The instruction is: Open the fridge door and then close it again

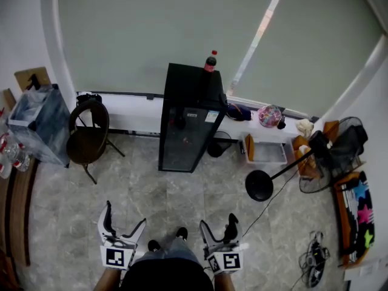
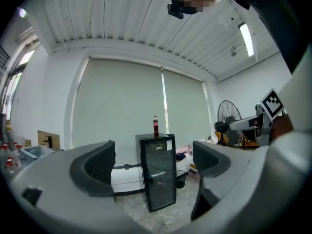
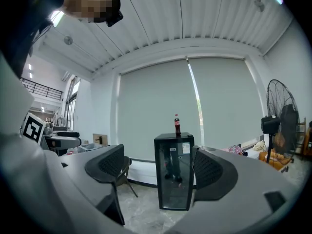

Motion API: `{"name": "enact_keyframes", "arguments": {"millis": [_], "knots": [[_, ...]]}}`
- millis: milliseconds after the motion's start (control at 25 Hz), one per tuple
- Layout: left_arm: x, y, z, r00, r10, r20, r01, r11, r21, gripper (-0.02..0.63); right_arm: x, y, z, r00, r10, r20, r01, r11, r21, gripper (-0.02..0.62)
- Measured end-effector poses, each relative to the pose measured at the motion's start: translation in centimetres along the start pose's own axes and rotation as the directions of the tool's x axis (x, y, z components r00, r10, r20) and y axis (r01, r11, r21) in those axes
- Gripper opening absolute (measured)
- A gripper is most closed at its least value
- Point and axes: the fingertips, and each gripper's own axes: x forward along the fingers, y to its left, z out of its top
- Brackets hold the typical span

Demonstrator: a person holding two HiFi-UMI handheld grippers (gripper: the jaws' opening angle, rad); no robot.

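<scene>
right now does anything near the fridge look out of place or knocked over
Nothing looks spilled or toppled. The one odd thing is a cola bottle standing upright on top of the fridge, which is shut. It might wobble or tip when the door is pulled open.

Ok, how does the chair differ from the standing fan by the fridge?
The chair stands left of the fridge, the standing fan right of it. The chair is brown with a round seat on thin legs; the fan is black, on one pole with a round base. Both stand on the floor.
</scene>
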Motion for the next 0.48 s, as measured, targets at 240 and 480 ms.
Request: {"name": "enact_keyframes", "arguments": {"millis": [240,480], "knots": [[1.9,0.6,-0.6,1.0,-0.015,-0.011,0.015,1.0,0.005,0.485,1.7,0.0,0.2,1.0,0.004,-0.001,-0.004,1.0,-0.007,0.43],[5.0,1.1,-1.2,1.0,-0.006,-0.026,0.006,1.0,-0.02,0.485,5.2,-1.5,0.5,1.0,0.01,0.019,-0.009,1.0,-0.003,0.428]]}}
